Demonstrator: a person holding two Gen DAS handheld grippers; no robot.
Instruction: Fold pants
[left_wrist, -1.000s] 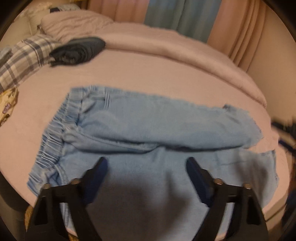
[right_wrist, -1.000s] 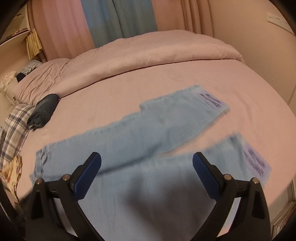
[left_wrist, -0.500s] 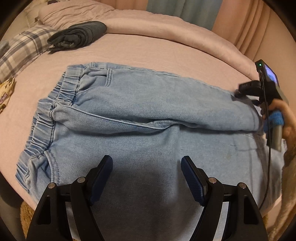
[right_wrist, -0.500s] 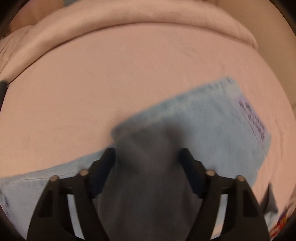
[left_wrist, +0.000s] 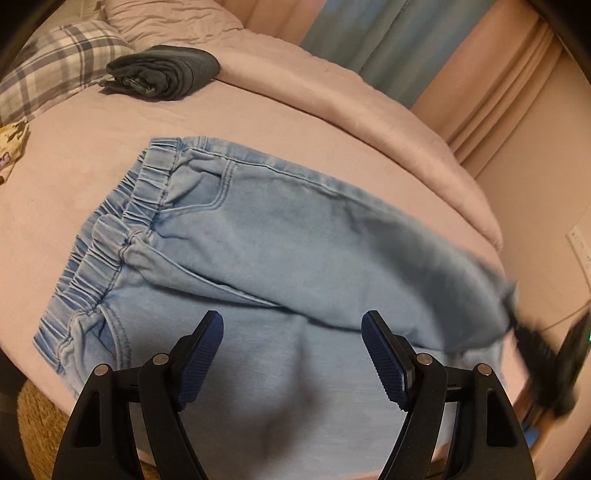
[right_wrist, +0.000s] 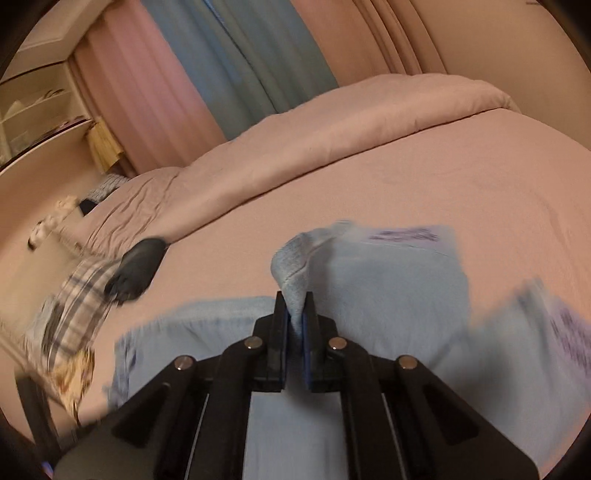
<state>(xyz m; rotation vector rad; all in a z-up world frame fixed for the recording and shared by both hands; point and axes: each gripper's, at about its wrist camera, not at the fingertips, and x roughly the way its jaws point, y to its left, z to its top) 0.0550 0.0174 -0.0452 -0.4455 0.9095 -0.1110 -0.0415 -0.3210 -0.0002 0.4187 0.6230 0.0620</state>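
Left gripper (left_wrist: 291, 354), black frame with blue ribbed pads, hovers over the near part of the light-blue denim pants (left_wrist: 280, 243); jaws stand wide apart, nothing between them, pads clear of the cloth.

Right gripper (right_wrist: 294, 314): jaws have just been closing and now pinch a raised fold of the pants (right_wrist: 388, 295) near a leg end; the cloth peaks up out of the closed pads. In the left wrist view it shows only as a dark blur (left_wrist: 546, 354) at the right leg end.

The pants lie flat across the near half of the pink bed sheet (left_wrist: 92, 166), elastic waistband to the left, legs running right, upper leg lapped over the lower one. A purple printed patch sits at each leg end in the right wrist view.

Farther left: a folded dark grey garment (left_wrist: 162, 72) on the sheet, touching a plaid pillow (left_wrist: 51, 66). Beyond that, a rolled pink duvet (left_wrist: 332, 96) along the far side of the bed, then pink and blue curtains (right_wrist: 236, 51).
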